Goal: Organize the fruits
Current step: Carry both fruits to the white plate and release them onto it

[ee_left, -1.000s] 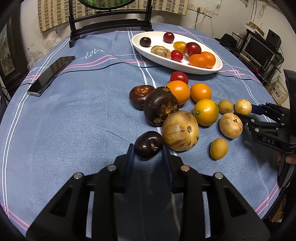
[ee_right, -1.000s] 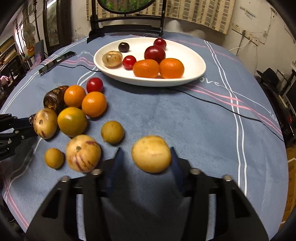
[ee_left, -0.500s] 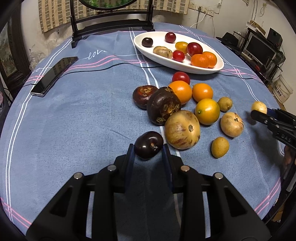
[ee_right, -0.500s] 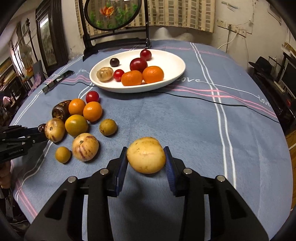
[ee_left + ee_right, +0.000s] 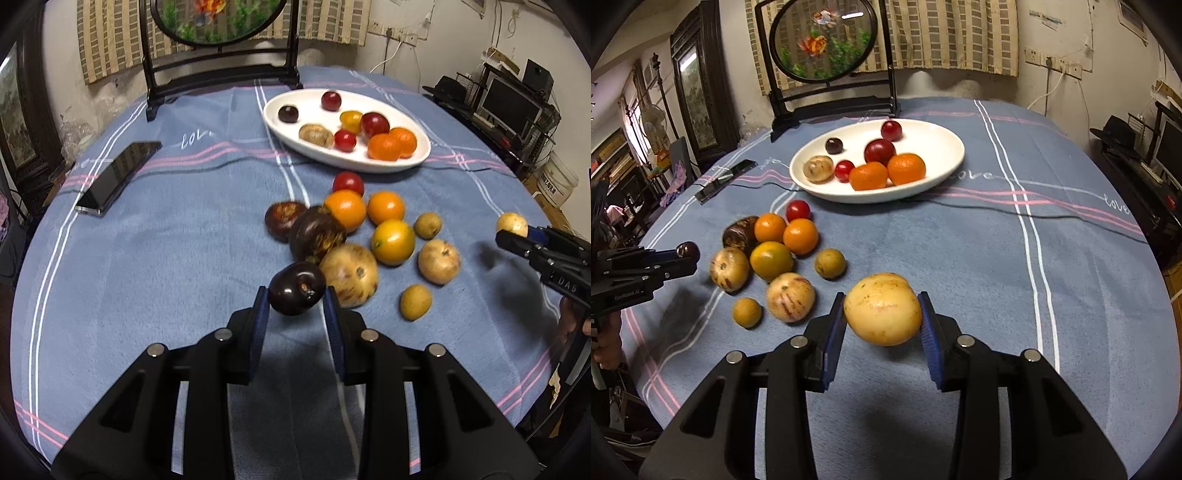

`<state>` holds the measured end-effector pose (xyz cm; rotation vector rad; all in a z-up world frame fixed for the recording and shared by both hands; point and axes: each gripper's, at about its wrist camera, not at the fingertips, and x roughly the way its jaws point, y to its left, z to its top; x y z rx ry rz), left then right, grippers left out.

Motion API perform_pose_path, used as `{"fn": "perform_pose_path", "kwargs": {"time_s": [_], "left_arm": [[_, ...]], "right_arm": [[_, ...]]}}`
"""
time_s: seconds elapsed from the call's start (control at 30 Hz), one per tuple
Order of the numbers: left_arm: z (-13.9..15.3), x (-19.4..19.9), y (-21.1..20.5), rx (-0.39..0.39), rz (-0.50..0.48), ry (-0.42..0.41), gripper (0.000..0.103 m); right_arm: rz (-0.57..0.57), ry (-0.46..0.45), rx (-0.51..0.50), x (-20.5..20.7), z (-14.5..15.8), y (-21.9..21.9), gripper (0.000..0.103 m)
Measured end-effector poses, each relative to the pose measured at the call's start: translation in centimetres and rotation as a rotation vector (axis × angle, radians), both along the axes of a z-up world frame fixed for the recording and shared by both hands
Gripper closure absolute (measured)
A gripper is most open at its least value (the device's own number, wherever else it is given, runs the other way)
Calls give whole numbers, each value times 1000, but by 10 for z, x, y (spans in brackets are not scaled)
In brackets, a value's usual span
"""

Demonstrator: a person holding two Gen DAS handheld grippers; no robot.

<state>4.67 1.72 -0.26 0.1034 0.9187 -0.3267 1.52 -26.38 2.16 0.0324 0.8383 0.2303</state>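
Blue striped cloth is covering the round table (image 5: 166,258), and both grippers are hanging above it with fruit in their jaws. The left gripper (image 5: 295,317) is clamping a dark purple plum (image 5: 296,293) between its blue pads, clear of the cloth. The right gripper (image 5: 882,325) is gripping a pale yellow fruit (image 5: 882,308) (speckled with brown), also off the table. In the left wrist view that same fruit is showing small at the right edge, pinched at the tip of the right gripper.

Loose fruit is lying in a cluster mid-table: two oranges (image 5: 364,208) touching, a red tomato (image 5: 348,182) just behind them, a wrinkled dark fruit (image 5: 317,236) and several tan ones nearby. Beyond the cluster a white oval dish (image 5: 938,147) is holding more fruit, red, dark and orange. A black phone (image 5: 118,177) is lying well apart on the left side of the cloth.
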Motion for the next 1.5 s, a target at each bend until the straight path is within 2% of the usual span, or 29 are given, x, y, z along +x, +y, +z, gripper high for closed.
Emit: {"fn": "perform_pose_path", "kwargs": {"time_s": [0.23, 0.47, 0.7, 0.8, 0.97, 1.1, 1.17, 1.2, 1.23, 1.3, 1.37, 1.43, 1.5], "left_arm": [[31, 16, -13, -3, -30, -69, 73], [50, 57, -36, -1, -30, -114, 73], [41, 117, -62, 14, -13, -114, 73], [34, 142, -69, -3, -4, -91, 73], [19, 177, -83, 11, 5, -62, 73], [6, 194, -83, -17, 28, -29, 72], [2, 197, -82, -25, 36, -24, 63], [0, 198, -82, -20, 38, -28, 59], [1, 198, -82, -18, 41, -36, 50], [3, 197, -80, -20, 50, -52, 42], [6, 197, -76, -47, 60, -44, 33], [8, 195, -70, -75, 75, -25, 33], [10, 190, -66, -72, 83, -27, 32]], "right_arm": [[16, -73, 15, 14, 27, 6, 64], [36, -125, 12, 49, 46, 16, 64], [-13, -149, -16, 107, 46, 13, 64], [-33, -125, -16, 139, 36, 8, 64], [-58, -61, -10, 181, 14, 3, 64], [-67, -48, -14, 196, 2, 4, 64], [-68, -34, -10, 202, -4, 4, 63], [-68, -29, -9, 203, -7, 5, 59], [-74, -34, -11, 203, -8, 5, 56], [-90, -57, -16, 200, -7, 3, 41], [-83, -64, -3, 198, -4, 1, 41], [-85, -64, 2, 195, 0, -1, 41], [-88, -67, 15, 188, 5, -3, 41]]}}
